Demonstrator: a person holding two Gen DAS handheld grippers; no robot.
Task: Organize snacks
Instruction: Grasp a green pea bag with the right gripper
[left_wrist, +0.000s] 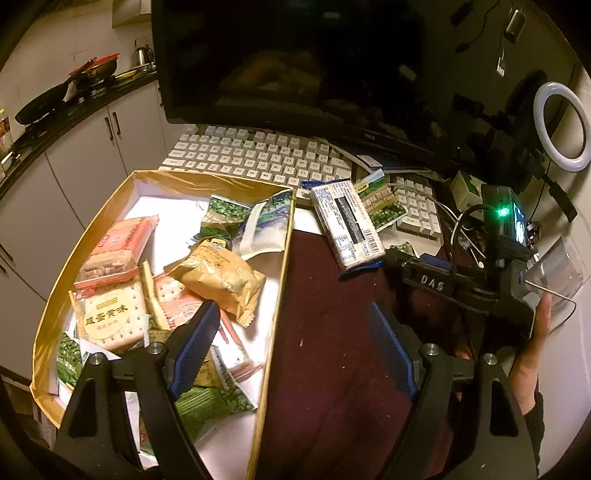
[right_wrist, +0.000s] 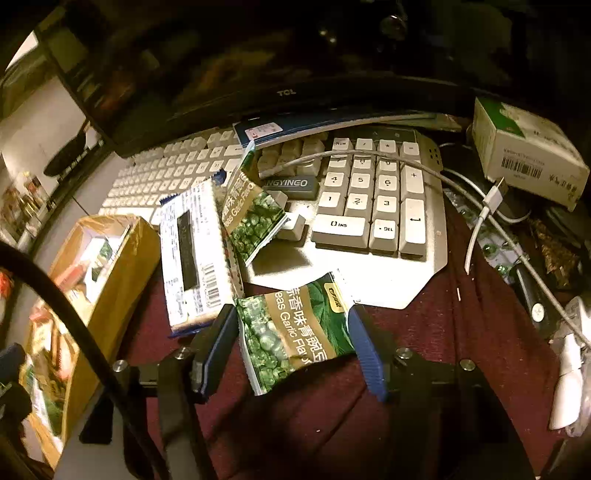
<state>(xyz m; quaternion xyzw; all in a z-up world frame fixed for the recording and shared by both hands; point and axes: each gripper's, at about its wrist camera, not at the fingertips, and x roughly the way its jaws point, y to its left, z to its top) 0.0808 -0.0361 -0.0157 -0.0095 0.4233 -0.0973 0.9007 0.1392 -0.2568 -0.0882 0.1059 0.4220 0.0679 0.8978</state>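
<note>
A gold-walled box (left_wrist: 284, 236) on the left holds several snack packs: cracker packs, a tan pastry pack (left_wrist: 218, 277) and green pea packets. My left gripper (left_wrist: 291, 347) is open and empty, straddling the box's right wall. Outside the box lie a white biscuit pack (left_wrist: 345, 225) (right_wrist: 192, 254) and a green pea packet (left_wrist: 384, 203) (right_wrist: 251, 218) leaning on the keyboard. My right gripper (right_wrist: 291, 343) is open with its fingers on either side of another green pea packet (right_wrist: 295, 332) on the maroon cloth. The box also shows in the right wrist view (right_wrist: 122, 266).
A white keyboard (left_wrist: 258, 155) (right_wrist: 369, 199) and a dark monitor (left_wrist: 295, 66) stand behind. A white cable (right_wrist: 476, 221), a small carton (right_wrist: 528, 155) and clutter lie right. A ring light (left_wrist: 561, 125) stands far right. The maroon cloth (left_wrist: 332, 369) covers the desk.
</note>
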